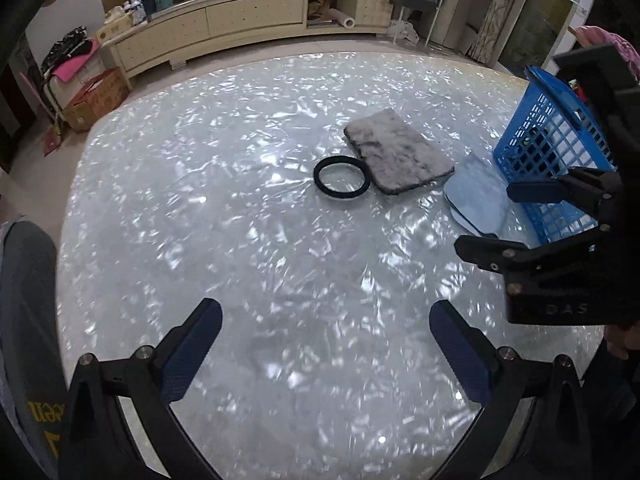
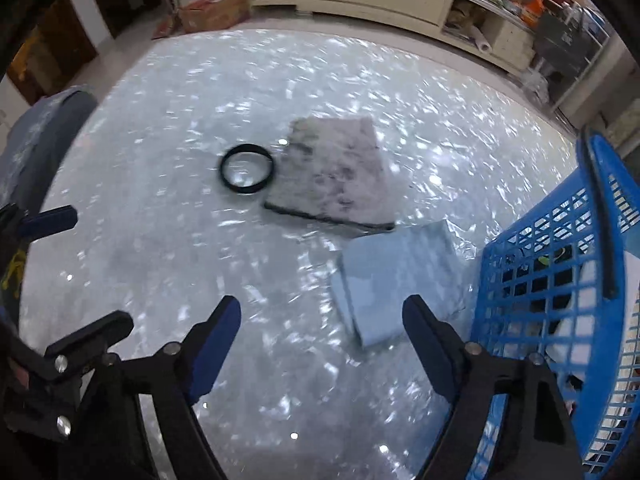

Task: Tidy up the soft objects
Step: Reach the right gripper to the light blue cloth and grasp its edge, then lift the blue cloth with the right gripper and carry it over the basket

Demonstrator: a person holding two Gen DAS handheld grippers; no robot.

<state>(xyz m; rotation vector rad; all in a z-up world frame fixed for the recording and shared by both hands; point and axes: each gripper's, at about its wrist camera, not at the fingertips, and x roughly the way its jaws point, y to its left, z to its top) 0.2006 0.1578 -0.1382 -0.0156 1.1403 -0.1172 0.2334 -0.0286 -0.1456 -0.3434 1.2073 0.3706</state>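
A grey fluffy mat (image 1: 398, 157) (image 2: 338, 174) lies flat mid-table. A black elastic ring (image 1: 341, 178) (image 2: 246, 168) lies touching its left edge. A folded light-blue cloth (image 1: 476, 194) (image 2: 394, 278) lies beside a blue plastic basket (image 1: 548, 144) (image 2: 560, 280) at the right. My left gripper (image 1: 326, 332) is open and empty above the near table. My right gripper (image 2: 322, 332) (image 1: 496, 216) is open and empty, just short of the blue cloth and close to the basket.
The round table (image 1: 200, 220) (image 2: 160, 120) has a shiny crinkled cover. The basket holds some dark and white items. A cream cabinet (image 1: 248, 20) with clutter and a cardboard box (image 1: 94, 100) stand on the floor behind. A grey-clothed shape (image 1: 24, 300) sits at the left edge.
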